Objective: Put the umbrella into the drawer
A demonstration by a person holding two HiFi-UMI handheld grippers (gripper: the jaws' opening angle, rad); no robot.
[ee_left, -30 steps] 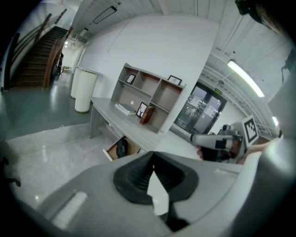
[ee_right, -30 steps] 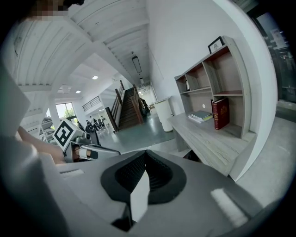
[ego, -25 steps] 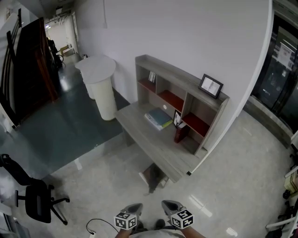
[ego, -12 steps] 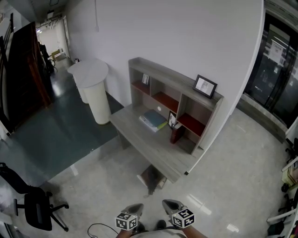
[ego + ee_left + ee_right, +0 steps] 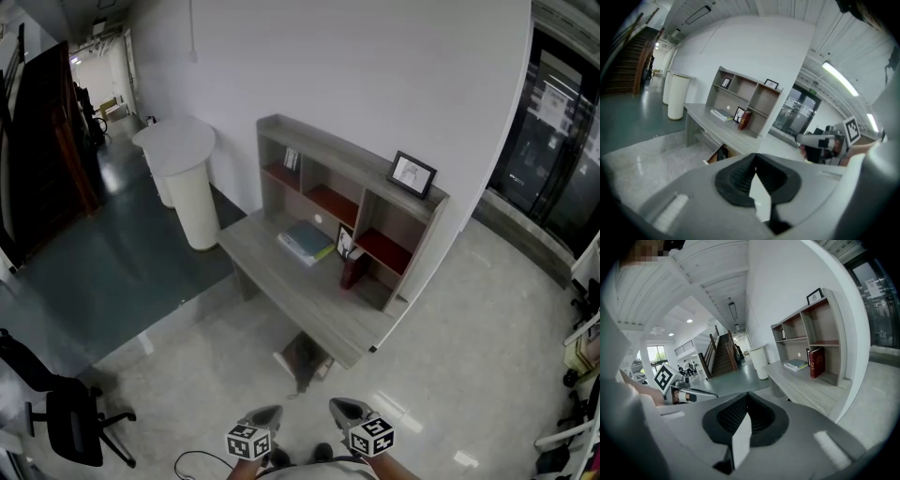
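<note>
At the very near edge, the left tool (image 5: 265, 418) and the right tool (image 5: 345, 411) are held side by side, each cut off by the frame below its marker cube. In its own view the left tool (image 5: 755, 157) is closed, tips meeting, with nothing between them. The right tool (image 5: 747, 395) is closed and empty too. The cubes bear only black-and-white square patterns, no words.

Just beyond them a thin cable (image 5: 192, 457) loops on the pale, glossy stone floor (image 5: 441, 356). Farther on, a drawer (image 5: 286, 360) stands pulled out under the near end of the grey tabletop (image 5: 281, 286). A dark bundle (image 5: 305, 356) lies in it, too small and shadowed to say whether it is the umbrella.

On the tabletop lie a stack of books (image 5: 306, 242), a small framed picture (image 5: 343, 242) and an upright red book (image 5: 352, 270); its spine lettering is too small to read. Behind rises a shelf unit (image 5: 328, 155) with red-lined compartments, and a picture frame (image 5: 412, 174) on top.

To the left an office chair (image 5: 70, 412) is partly cut off. Farther left stand a white round pedestal (image 5: 183, 178) on darker flooring and a dark staircase (image 5: 47, 141). Glass doors (image 5: 562, 141) line the right.
</note>
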